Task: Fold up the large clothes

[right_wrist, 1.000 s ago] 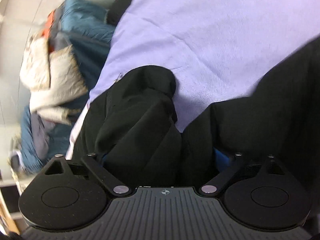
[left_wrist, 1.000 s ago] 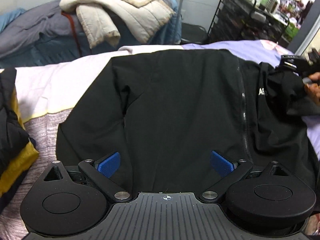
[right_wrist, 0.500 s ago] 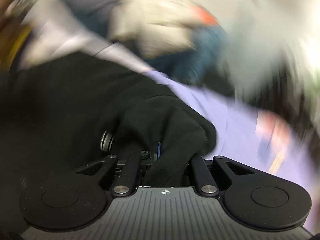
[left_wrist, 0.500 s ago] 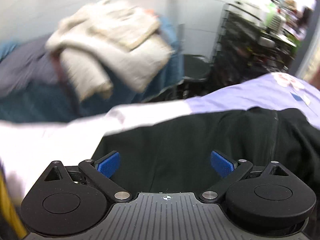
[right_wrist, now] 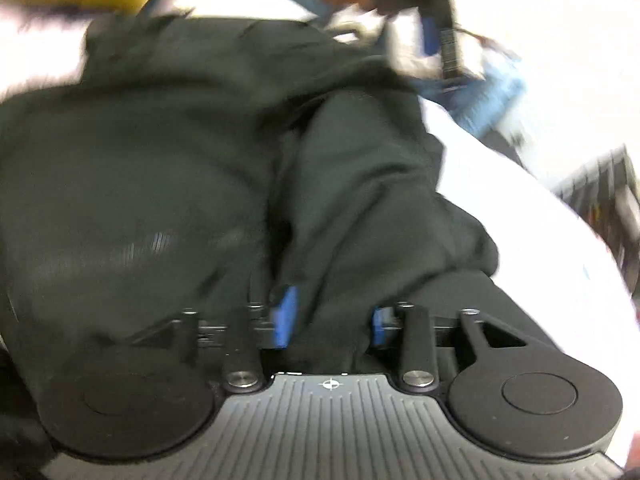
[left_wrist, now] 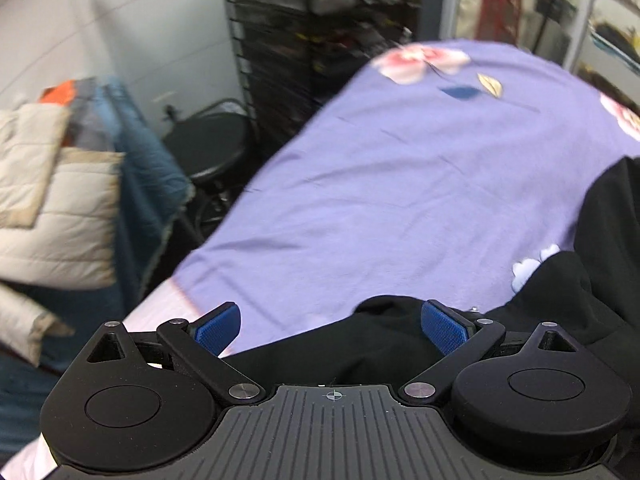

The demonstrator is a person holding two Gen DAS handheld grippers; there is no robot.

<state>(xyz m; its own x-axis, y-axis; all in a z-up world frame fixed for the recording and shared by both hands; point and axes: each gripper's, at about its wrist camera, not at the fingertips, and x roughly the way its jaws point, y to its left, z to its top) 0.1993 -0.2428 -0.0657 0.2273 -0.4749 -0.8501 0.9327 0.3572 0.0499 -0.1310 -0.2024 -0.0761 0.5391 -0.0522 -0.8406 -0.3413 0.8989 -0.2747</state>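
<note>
The black jacket (right_wrist: 160, 168) lies spread on the bed, blurred by motion in the right wrist view. My right gripper (right_wrist: 330, 320) is shut on a bunched fold of the black jacket, with cloth pinched between the blue pads (right_wrist: 285, 316). In the left wrist view the jacket's edge (left_wrist: 360, 340) lies just under and between the fingers of my left gripper (left_wrist: 332, 322), which is open and holds nothing. More black cloth (left_wrist: 608, 240) rises at the right.
A lilac flowered bedsheet (left_wrist: 400, 168) covers the bed ahead of the left gripper. A pile of beige and blue quilted coats (left_wrist: 60, 208) sits at the left. A black wire rack (left_wrist: 304, 48) and a round black stool (left_wrist: 212, 148) stand beyond the bed's edge.
The left gripper swung right and forward from over the jacket's back to its far edge, staying open. The right gripper closed on the jacket fold and carried it across over the jacket.
</note>
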